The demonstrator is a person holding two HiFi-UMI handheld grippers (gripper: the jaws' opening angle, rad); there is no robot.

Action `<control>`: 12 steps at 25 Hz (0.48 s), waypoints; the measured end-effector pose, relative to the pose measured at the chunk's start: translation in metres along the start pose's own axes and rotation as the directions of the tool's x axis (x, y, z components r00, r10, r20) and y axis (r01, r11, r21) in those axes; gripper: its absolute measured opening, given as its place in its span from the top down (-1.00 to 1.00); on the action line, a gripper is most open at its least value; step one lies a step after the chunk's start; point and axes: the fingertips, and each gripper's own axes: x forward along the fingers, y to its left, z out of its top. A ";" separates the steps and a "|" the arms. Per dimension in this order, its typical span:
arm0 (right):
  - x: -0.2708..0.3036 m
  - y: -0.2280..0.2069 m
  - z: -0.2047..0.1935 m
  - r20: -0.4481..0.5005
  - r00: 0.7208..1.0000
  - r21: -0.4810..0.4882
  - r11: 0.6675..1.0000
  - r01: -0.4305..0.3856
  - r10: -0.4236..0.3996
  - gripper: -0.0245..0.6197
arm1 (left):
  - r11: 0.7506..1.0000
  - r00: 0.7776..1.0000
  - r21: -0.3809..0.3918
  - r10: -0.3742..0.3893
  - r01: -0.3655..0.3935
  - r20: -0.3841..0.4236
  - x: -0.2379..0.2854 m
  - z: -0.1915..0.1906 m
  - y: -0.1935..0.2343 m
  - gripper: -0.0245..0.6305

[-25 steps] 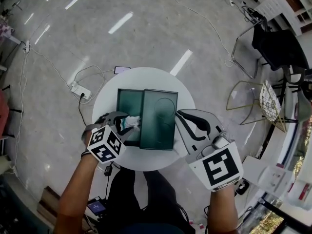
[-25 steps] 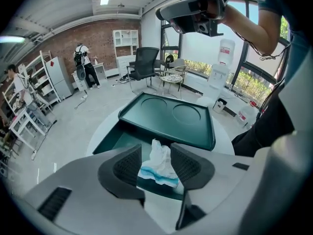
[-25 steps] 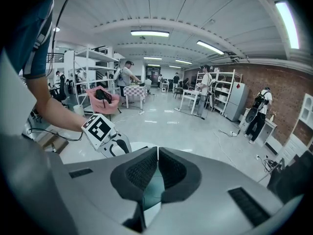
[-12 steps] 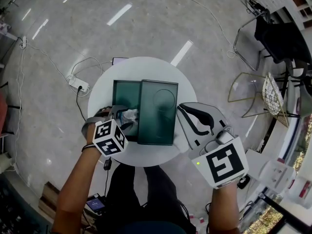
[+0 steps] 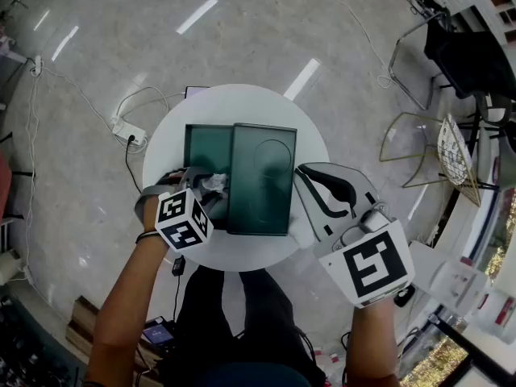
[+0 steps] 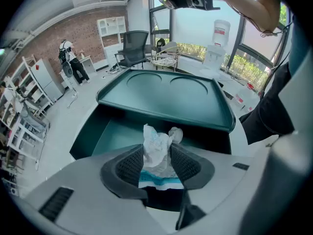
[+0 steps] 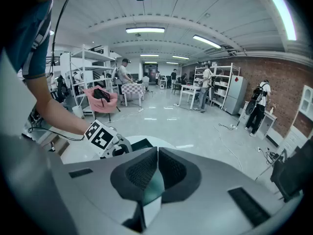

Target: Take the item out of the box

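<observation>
A dark green box (image 5: 201, 147) stands open on the round white table (image 5: 242, 103), its lid (image 5: 262, 180) shifted to the right over it. At the box's near left corner my left gripper (image 5: 205, 185) is shut on a crumpled white packet (image 5: 214, 184) with a blue stripe. In the left gripper view the packet (image 6: 156, 148) fills the gap between the pads, in front of the open compartment (image 6: 117, 133); the jaws have just been closing on it. By the lid's right edge my right gripper (image 5: 300, 174) is shut, fingertips touching, nothing held.
A power strip (image 5: 127, 139) with cables lies on the floor left of the table, and a phone-like slab (image 5: 196, 92) lies behind it. Chairs (image 5: 419, 143) stand at the right. The right gripper view shows shelves and people far off.
Both grippers have sunk a little toward the table. The left one still carries the packet at the box's near left corner. The lid has not moved.
</observation>
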 end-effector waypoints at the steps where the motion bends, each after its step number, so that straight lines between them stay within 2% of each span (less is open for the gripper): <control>1: 0.000 0.000 0.000 0.000 1.000 -0.001 1.000 -0.001 0.001 0.80 | 1.000 1.000 -0.004 0.001 -0.001 0.002 0.000 0.001 0.000 0.35; 8: -0.006 0.009 0.017 0.006 1.000 -0.003 1.000 0.000 0.000 0.80 | 1.000 0.999 -0.014 0.029 -0.028 0.037 -0.020 0.010 0.004 0.50; 12: -0.012 0.021 0.036 0.011 1.000 -0.009 1.000 0.004 -0.004 0.80 | 0.999 0.999 0.007 0.034 -0.035 0.025 -0.042 0.004 0.002 0.54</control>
